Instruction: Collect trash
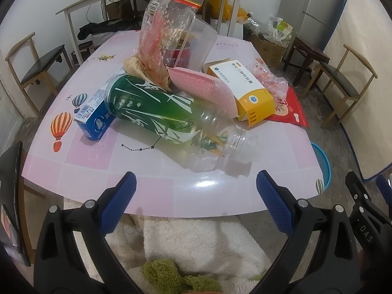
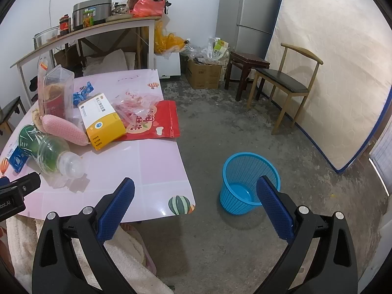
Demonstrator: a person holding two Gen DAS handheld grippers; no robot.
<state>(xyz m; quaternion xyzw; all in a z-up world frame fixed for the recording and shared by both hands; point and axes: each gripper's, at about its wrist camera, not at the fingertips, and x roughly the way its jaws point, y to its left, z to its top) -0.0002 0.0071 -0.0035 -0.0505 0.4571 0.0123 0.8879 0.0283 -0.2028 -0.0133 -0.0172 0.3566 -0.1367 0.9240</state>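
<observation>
1. Left gripper (image 1: 196, 191) and right gripper (image 2: 196, 196) gape wide, holding nothing
2. Trash pile – green bottle (image 1: 156, 112) nearest – lies just ahead on the table (image 1: 98, 161)
3. Blue basket (image 2: 250, 183) (floor, beyond right gripper) looks empty – nothing collected yet

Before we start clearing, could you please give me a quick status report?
Left hand-held gripper and right hand-held gripper open, empty. Trash piled on table, bottle nearest. Blue bin on floor, empty. Nothing in the way.

A capless green-labelled bottle (image 1: 156, 112) lay on its side at the near edge of the trash pile. Behind it sat a pink sponge (image 1: 203, 88), a yellow-white box (image 1: 245, 90) and a red pouch (image 2: 156, 122). A blue basket (image 2: 247, 183) stood empty on the floor, right of the bottle.
</observation>
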